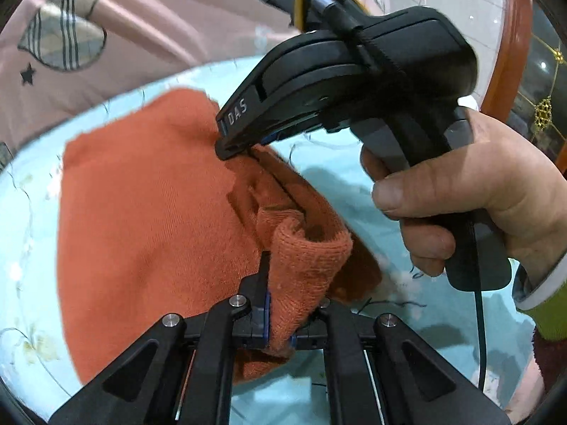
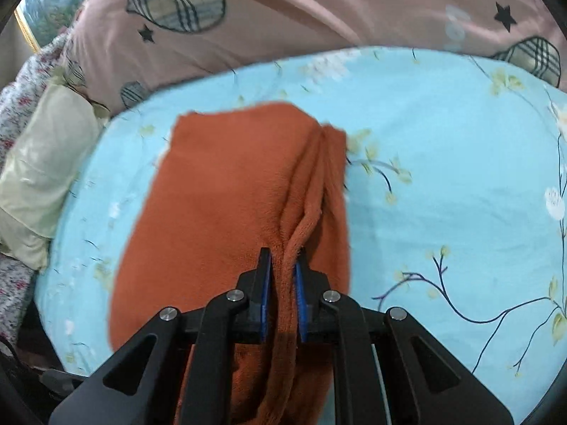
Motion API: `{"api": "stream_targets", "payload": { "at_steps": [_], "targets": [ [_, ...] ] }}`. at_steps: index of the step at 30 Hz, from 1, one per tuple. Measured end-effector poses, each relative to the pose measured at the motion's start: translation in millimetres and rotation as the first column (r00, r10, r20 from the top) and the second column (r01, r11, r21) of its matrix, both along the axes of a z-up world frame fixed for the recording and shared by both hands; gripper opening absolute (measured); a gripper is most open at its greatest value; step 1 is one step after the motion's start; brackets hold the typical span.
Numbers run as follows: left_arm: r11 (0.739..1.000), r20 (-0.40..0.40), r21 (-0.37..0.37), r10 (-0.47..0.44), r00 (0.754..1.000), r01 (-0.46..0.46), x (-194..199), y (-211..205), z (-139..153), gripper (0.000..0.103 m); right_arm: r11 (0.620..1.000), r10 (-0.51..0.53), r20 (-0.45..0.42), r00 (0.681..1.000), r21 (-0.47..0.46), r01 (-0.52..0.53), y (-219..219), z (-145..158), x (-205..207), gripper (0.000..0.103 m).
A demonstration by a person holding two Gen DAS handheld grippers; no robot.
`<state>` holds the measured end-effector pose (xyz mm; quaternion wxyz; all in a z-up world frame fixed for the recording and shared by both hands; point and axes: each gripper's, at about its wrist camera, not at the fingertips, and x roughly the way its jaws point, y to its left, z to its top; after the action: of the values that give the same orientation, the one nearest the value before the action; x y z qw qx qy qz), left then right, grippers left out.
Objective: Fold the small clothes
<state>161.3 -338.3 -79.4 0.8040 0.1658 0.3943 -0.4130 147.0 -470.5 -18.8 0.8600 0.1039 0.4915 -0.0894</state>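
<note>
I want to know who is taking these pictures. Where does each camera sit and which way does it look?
Left wrist view: sits on the left claw, looking along its fingers at the orange cloth it pinches; the right claw and the person's right hand show too.
Right wrist view: sits on the right claw, looking along its fingers over the same cloth toward the pink quilt; only its own black fingers show.
Shared: the orange cloth, the blue flowered sheet and the pink quilt.
</note>
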Motion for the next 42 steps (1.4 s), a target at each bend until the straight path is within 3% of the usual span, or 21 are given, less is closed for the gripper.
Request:
{"api": "stream_targets", "payload": {
  "at_steps": [3,5,10,15,19,22,23,27,32,38,42],
  "targets": [
    [1.000,-0.022,-0.008,-0.013,1.000,0.013,1.5,13.4,1.8,0.014,1.000,0.000,0.010,1.000,-0.008,0.000,-0.2,-2.9,-2.2,0.013],
    [1.000,-0.017,-0.006,-0.008,1.000,0.007,0.9,31.1,6.7,0.024,1.000,-0.008,0.026,1.000,-0.002,0.008,0.0,-1.6,-3.2,0.013],
    [0.999,-0.031,-0.026,0.024,0.999,-0.025,-0.1,71.1,17.3,0.027,0.999,-0.022,0.038,0.999,-0.023,0.023,3.9,-3.0,-7.6,0.013],
    [0.996,-0.032,-0.010,0.091,0.995,-0.091,7.8,107.8,14.5,0.025,0.999,-0.037,0.100,0.994,-0.026,0.040,10.6,20.0,-19.3,0.011],
    [0.987,-0.065,-0.007,0.161,0.985,-0.162,31.2,124.6,8.2,0.028,0.997,-0.069,0.043,0.997,-0.042,0.070,4.4,1.4,-16.6,0.011],
    [0.976,-0.092,-0.013,0.215,0.972,-0.217,47.4,139.0,7.9,0.037,0.995,-0.098,0.058,0.993,0.002,0.098,-3.3,-2.9,-21.0,0.020],
    [0.972,-0.096,-0.019,0.230,0.969,-0.233,51.9,143.1,7.6,0.046,0.993,-0.115,0.075,0.991,0.008,0.114,-3.4,3.3,-26.1,0.029],
    [0.957,-0.127,-0.031,0.281,0.951,-0.287,74.1,160.9,5.2,0.058,0.992,-0.119,0.115,0.986,-0.031,0.123,2.0,23.1,-44.2,0.063],
    [0.944,-0.226,-0.039,0.311,0.923,-0.327,100.0,166.0,-8.4,0.074,0.994,-0.101,0.064,0.993,0.039,0.099,1.2,12.1,-55.4,0.070],
    [0.938,-0.359,-0.076,0.291,0.887,-0.338,139.0,148.8,-35.4,0.080,0.988,-0.113,0.040,0.993,0.111,0.108,-5.0,-8.5,-49.1,0.071],
    [0.942,-0.383,-0.109,0.254,0.888,-0.317,152.0,133.4,-44.8,0.076,0.985,-0.112,0.034,0.993,0.138,0.107,-7.8,-17.9,-37.6,0.071]
  ]
}}
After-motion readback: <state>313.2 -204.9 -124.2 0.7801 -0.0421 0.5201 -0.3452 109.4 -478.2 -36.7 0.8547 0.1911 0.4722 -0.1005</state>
